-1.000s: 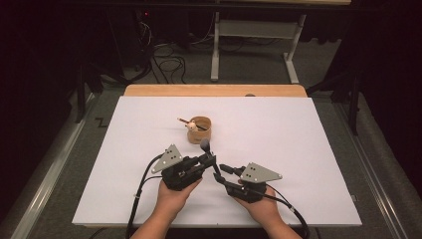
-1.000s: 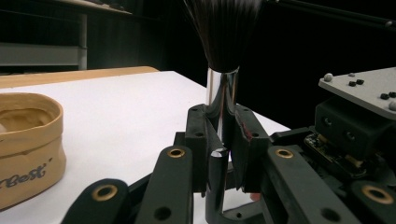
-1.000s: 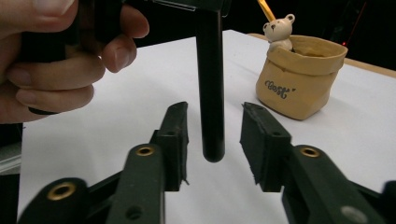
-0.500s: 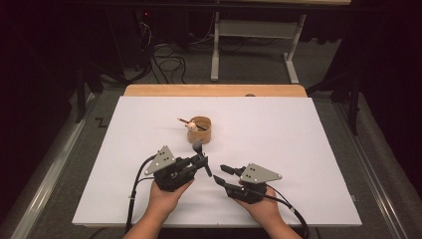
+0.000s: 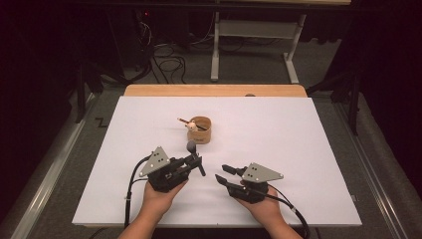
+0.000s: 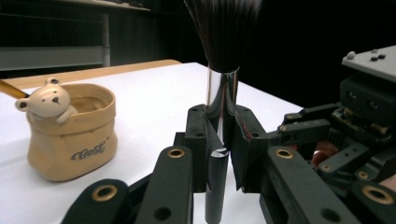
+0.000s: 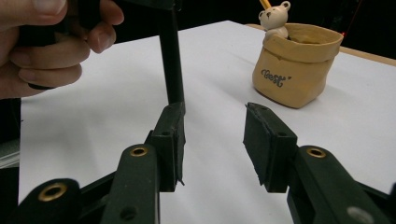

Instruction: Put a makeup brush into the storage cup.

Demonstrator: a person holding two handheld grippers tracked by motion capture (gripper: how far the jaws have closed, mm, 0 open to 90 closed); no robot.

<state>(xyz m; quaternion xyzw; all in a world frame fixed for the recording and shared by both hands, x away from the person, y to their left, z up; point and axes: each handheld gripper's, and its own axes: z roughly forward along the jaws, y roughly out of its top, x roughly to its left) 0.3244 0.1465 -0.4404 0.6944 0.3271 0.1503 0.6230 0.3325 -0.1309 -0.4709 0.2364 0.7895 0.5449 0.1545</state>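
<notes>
My left gripper (image 5: 195, 162) (image 6: 219, 126) is shut on a makeup brush (image 5: 192, 147) (image 6: 222, 88) with a silver ferrule, a black handle and dark bristles that point up and away. The brush's black handle (image 7: 170, 60) hangs down just beyond my right gripper's left jaw, apart from it. My right gripper (image 5: 222, 173) (image 7: 212, 126) stands open a short way to the right, with nothing between its pads. A tan pot (image 5: 200, 130) (image 6: 70, 135) (image 7: 292, 65) with a small bear on its rim stands on the white sheet beyond both grippers; a stick leans in it.
The white sheet (image 5: 298, 149) covers the table, with a wooden strip (image 5: 214, 90) along its far edge. A person's hand (image 7: 46, 46) holds the left gripper. Dark floor, cables and a table frame (image 5: 249, 45) lie beyond.
My left gripper has drawn a little to the left with the brush, widening the gap to the right gripper. The right hand has stayed put.
</notes>
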